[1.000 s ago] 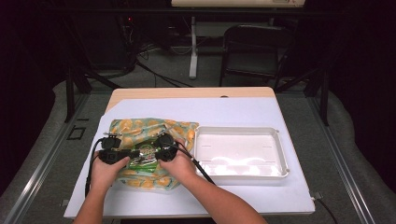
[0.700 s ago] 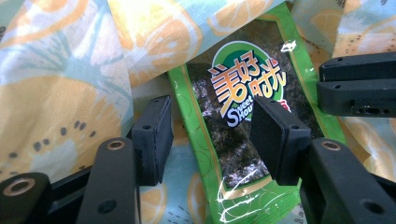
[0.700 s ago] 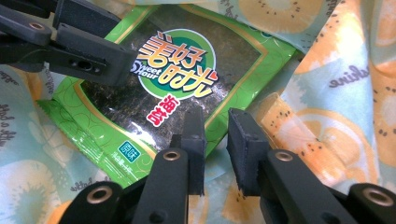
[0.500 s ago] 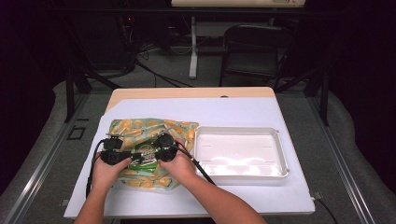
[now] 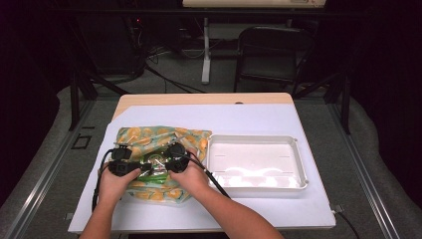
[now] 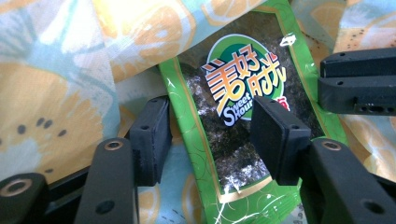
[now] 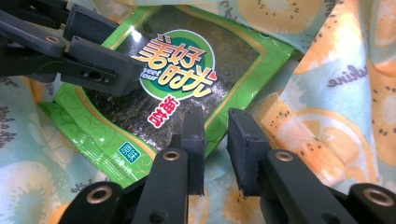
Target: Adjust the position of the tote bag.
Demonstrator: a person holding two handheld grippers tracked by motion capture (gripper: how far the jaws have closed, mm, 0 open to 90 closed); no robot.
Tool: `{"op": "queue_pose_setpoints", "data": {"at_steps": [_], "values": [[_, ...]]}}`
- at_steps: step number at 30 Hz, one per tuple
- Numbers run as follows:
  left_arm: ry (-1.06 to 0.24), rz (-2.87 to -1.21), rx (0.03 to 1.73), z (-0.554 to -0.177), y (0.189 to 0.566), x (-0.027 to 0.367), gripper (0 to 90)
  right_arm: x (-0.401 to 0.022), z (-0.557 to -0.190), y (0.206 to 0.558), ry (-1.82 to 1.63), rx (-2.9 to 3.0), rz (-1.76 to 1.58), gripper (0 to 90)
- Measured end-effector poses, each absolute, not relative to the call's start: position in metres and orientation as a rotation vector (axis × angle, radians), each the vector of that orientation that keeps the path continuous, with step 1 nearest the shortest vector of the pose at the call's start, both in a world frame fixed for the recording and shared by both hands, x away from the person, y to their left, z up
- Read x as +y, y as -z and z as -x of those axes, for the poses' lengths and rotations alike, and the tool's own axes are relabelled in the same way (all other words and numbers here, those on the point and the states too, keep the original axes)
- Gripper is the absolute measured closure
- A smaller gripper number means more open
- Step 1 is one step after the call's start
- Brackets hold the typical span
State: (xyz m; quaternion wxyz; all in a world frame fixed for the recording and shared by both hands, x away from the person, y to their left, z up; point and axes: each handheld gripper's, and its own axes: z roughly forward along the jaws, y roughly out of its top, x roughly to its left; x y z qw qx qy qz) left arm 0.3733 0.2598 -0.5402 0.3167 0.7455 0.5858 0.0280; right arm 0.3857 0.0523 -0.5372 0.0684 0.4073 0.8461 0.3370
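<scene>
Straddling green snack packet (image 6: 243, 126) edge, left gripper (image 6: 210, 140) fingers apart.

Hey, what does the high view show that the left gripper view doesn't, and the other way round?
High view: the white tray to the right of the cloth, the table and a black chair behind it. Left gripper view: the packet's logo up close, with readable "Sweet Hour" lettering. Both: the green snack packet lying on the fruit-print cloth.

Green seaweed packet (image 6: 243, 116), orange-fruit-patterned cloth (image 6: 60, 79)
</scene>
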Motion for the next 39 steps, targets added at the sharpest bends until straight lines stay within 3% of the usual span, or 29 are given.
{"op": "queue_pose_setpoints", "data": {"at_steps": [39], "values": [[-0.03,-1.842,1.505,-0.367,0.524,0.261,49.8,0.049,-0.387,0.539,-1.011,2.553,-1.26,77.4]]}}
